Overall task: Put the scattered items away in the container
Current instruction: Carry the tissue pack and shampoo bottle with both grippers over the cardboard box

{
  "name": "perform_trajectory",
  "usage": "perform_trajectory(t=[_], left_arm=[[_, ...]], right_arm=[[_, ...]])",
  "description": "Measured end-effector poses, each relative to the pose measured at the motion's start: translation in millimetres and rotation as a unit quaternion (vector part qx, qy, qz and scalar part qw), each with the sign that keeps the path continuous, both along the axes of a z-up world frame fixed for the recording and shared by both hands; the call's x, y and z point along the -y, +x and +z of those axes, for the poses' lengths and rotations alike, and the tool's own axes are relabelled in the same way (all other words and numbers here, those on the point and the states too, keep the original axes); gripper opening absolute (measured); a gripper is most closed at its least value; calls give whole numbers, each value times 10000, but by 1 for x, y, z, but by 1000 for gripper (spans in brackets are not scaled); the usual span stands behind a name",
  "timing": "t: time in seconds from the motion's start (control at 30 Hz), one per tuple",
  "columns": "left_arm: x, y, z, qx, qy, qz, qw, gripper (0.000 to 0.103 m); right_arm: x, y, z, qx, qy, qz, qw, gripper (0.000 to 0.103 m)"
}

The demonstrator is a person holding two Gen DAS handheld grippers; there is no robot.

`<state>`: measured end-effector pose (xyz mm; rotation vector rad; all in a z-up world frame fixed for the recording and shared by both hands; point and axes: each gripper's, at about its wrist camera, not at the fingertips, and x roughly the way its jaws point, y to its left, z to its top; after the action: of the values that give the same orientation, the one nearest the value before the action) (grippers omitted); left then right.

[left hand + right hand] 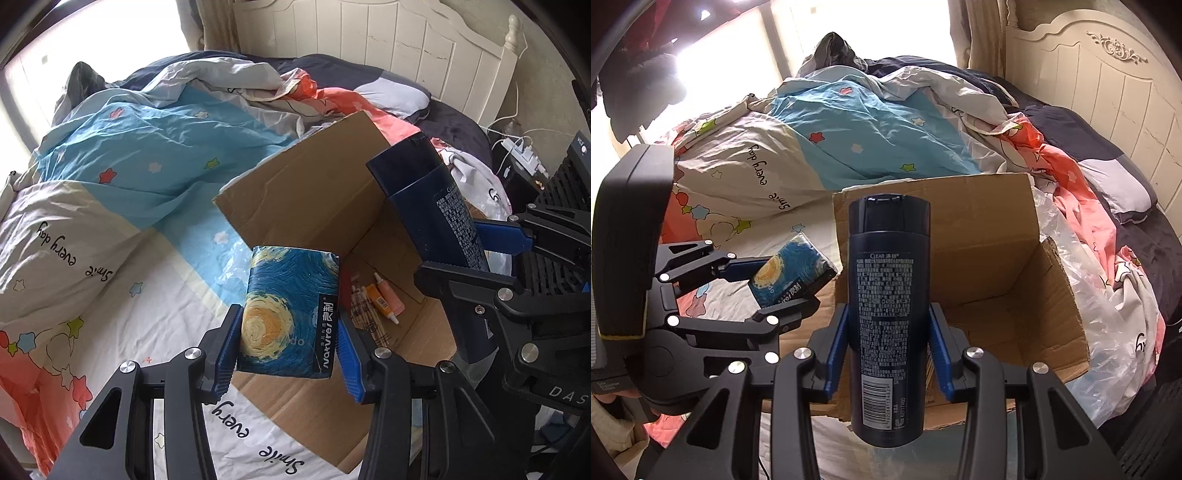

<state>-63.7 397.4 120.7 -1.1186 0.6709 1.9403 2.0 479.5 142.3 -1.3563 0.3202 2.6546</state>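
The left gripper (288, 343) grips a tissue pack (291, 314) printed with a swirling blue and yellow night-sky painting; its blue fingers (229, 347) press on the pack's two sides, and the pack hangs in the air over the near left edge of the cardboard box (295, 192). From the right wrist camera the same pack (792, 275) shows to the left of the box, clamped in the left gripper (768, 291).

The right gripper (888, 347) holds a dark blue shampoo bottle (886, 295), with a blue pad on each side of its body. The bottle stands with its flip cap pointing away from the camera, its printed back label and barcode facing the lens. It is held in the air in front of the open box (979, 258). In the left wrist view the bottle (432, 199) leans over the right part of the box, caught in the right gripper (476, 251).

The box sits open on the bed, on a quilt (147, 155) with blue, grey and orange panels, stars and the words "Smile every day". On the box floor lie two small orange and pink tubes (386, 299) and a flat packet of sticks (365, 314). Crumpled clear plastic (1082, 295) lies against the box's right side. A white headboard (369, 40) stands behind the bed.
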Motion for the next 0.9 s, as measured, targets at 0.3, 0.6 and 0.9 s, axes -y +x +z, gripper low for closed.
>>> perform_trajectory(t=[0.3,0.6,0.9], left_arm=[[-34,8,-6,48,22,-231,9997,49],[-48,7,-18,101,-54,-282,9995,49],[-64,7,-34,233,-135,-367,9990,49]], right_arm=[[-22,4,-2,33,67,-102,9999,38],[-37,4,-11,100,25,-164,9998,38],[-54,4,-26,229,-68,-235,9994,38]])
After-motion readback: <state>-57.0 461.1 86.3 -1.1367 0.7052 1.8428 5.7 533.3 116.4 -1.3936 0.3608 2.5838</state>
